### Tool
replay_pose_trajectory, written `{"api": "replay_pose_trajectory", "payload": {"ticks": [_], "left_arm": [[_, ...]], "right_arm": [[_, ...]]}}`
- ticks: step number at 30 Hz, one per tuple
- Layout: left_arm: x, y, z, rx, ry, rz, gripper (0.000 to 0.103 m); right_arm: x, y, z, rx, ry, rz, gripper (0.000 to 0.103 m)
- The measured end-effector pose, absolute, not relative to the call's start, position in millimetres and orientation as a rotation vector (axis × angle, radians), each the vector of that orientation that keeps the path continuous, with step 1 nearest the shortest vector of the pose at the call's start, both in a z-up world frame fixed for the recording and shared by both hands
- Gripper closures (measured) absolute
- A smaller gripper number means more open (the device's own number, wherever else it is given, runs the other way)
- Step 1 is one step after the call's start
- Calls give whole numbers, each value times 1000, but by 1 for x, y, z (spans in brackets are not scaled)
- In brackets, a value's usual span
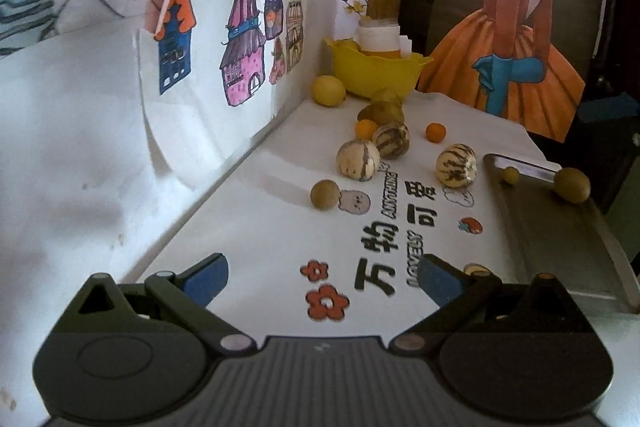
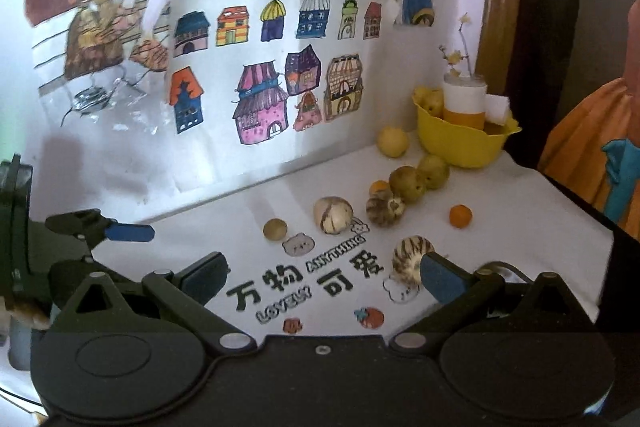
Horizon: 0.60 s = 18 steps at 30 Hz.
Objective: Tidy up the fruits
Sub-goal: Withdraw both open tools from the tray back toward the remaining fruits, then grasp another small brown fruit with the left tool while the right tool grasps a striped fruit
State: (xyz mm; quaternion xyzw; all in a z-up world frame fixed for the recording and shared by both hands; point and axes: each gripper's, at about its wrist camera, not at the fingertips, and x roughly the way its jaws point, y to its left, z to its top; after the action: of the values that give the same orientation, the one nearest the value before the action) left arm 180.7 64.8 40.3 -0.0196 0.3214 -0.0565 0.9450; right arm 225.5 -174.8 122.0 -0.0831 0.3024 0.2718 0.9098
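The fruits lie loose on the white cloth, all in front of the yellow bowl that sits in the far corner by the wall. Right beside the bowl is a round yellow fruit, and just in front of the bowl two greenish fruits touch each other. A little nearer to us are three striped melons, two small oranges and a small brown-green ball fruit. Far from the bowl, off to the right side, a metal tray holds one more green fruit at its far end. The left gripper is wide open with nothing in it, and so is the right gripper; one striped melon sits just past its right finger. The fruits all look round and smooth, so I think they will roll away if they get bumped (the cloth may slow them a bit). They look small and light, and firm enough not to squash, but a hard squeeze could bruise them. The best place to hold one is around its fat middle, with one finger on each side. The bowl already has a jar in it, so there is not much room.
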Motion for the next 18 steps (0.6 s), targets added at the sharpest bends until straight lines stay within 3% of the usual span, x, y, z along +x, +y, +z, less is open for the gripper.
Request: {"api": "replay_pose_trajectory", "payload": {"ticks": [18], "left_arm": [[254, 53, 16, -28, 673, -136, 1]], "right_arm": [[334, -168, 89, -148, 706, 560, 1]]}}
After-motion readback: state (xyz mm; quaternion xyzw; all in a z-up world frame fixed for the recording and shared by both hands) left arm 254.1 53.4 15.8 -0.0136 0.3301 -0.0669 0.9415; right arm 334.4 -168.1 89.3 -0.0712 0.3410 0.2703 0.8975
